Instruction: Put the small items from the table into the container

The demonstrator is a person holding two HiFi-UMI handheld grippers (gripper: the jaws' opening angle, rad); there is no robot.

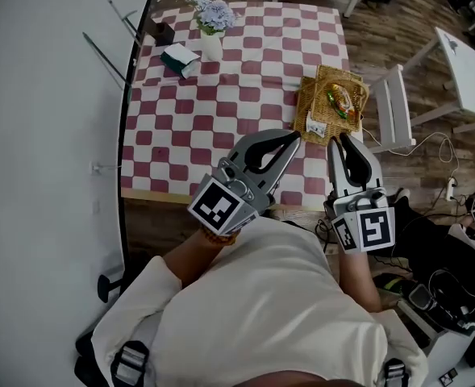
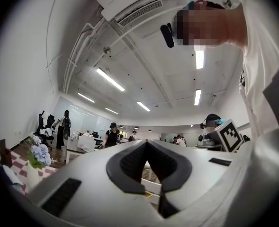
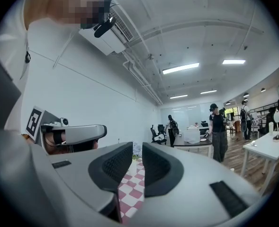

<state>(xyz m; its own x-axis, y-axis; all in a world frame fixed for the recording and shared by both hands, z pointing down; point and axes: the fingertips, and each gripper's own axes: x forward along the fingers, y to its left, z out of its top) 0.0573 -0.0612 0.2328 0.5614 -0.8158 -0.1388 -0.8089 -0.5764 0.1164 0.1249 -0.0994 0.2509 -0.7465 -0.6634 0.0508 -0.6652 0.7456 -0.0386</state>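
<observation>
Basket (image 1: 308,121) holds items (image 1: 340,101); white-green box (image 1: 180,59), dark box (image 1: 163,32) well left of basket seemingly remain; left gripper (image 1: 293,137) closed empty, right gripper (image 1: 343,139) slightly apart, empty

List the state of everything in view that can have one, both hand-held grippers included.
Left hand-held gripper: jaws together at the tips, nothing held.
Right hand-held gripper: jaws slightly apart, nothing between them.
Wicker basket: upright at the table's right edge, items inside.
Vase: upright, holding flowers.
White packet: lying flat on the checkered table.
</observation>
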